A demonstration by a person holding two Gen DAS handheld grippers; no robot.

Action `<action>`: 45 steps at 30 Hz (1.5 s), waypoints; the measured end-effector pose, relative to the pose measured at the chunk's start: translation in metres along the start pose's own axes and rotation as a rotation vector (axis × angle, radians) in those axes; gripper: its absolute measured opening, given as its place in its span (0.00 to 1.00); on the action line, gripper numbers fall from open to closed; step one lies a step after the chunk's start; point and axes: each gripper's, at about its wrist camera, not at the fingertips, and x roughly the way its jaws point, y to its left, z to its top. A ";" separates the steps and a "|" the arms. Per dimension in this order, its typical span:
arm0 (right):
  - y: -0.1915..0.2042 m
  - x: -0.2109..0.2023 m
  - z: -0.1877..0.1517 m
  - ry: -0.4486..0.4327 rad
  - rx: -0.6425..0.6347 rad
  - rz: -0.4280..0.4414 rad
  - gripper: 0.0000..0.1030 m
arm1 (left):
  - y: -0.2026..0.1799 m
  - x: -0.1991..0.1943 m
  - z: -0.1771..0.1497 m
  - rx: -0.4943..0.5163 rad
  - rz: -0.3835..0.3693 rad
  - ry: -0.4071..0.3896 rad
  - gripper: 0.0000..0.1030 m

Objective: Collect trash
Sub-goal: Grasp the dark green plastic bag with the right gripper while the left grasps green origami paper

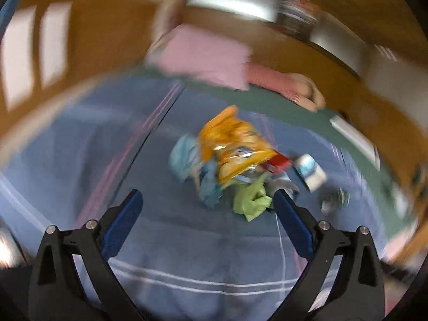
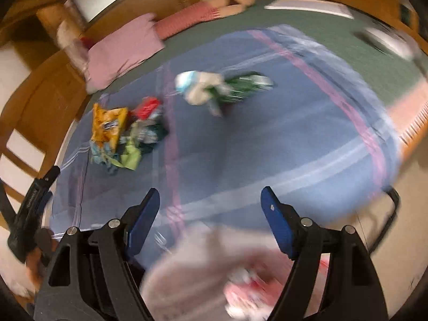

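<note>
A pile of trash lies on the blue blanket [image 1: 80, 139]: an orange snack bag [image 1: 235, 144], a green wrapper [image 1: 251, 200], light blue wrappers [image 1: 184, 157], a red packet [image 1: 278, 163] and a white-blue pack [image 1: 310, 171]. My left gripper [image 1: 207, 193] is open wide just short of the pile, its right finger beside the green wrapper. From the right wrist, the same pile [image 2: 120, 133] lies far left, and a white and green bundle [image 2: 214, 88] lies farther off. My right gripper [image 2: 210, 190] stands open over bare blanket. A blurred pale, pinkish thing [image 2: 214, 267] shows low between its arms.
A pink pillow [image 2: 123, 53] and a red striped cushion [image 2: 187, 18] lie at the bed's far edge on a green sheet [image 2: 307, 18]. Wooden floor [image 2: 34, 101] surrounds the bed. The other gripper's black body [image 2: 29, 206] shows at the left edge. Both views are motion-blurred.
</note>
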 end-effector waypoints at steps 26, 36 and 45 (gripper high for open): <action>0.129 0.189 0.044 0.332 -0.424 -0.112 0.62 | 0.055 -0.004 -0.003 -0.321 -0.085 -0.023 0.97; 0.073 0.110 0.035 0.281 -0.295 0.117 0.57 | 0.057 0.027 -0.011 -0.369 -0.119 0.134 0.97; 0.031 0.081 0.051 0.118 -0.025 0.197 0.59 | 0.018 0.072 -0.035 -0.236 -0.256 0.433 0.97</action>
